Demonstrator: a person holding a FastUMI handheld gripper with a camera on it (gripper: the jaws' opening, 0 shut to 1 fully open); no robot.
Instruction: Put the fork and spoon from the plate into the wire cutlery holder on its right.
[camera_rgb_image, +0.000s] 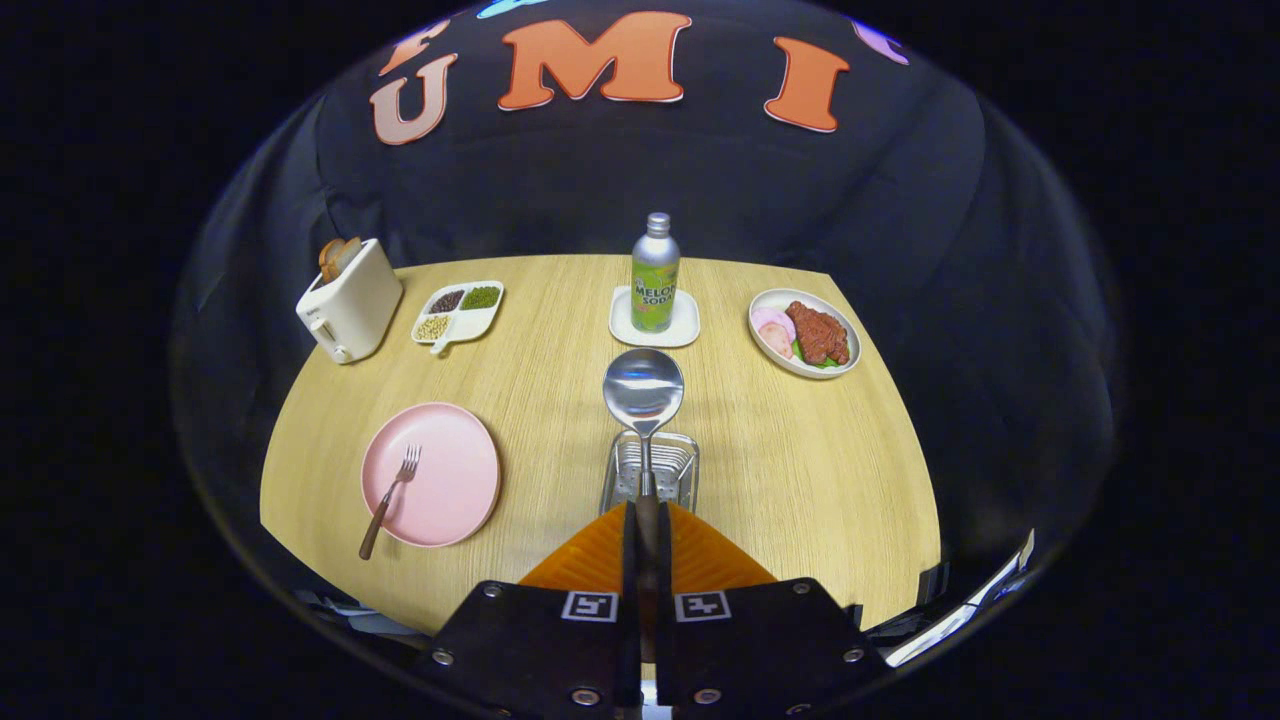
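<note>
The gripper (645, 520) had orange fingers (590, 555) with a fine ribbed pattern, and its body was black with two small black-and-white square markers. The fingers were closed on the dark handle of the spoon (643, 392), whose bowl was shiny silver. The wire cutlery holder (650, 470) was silver too. The plate (432, 488) was pale pink, and the fork (392, 495) on it had a silver head and a brown handle. The table (800, 470) was light yellow wood with a thin grain. The toaster (348, 300) was cream. The bottle (655, 275) was green with a silver top, on a white coaster (654, 325). The divided dish (458, 312) was white with dark, green and beige grains.
</note>
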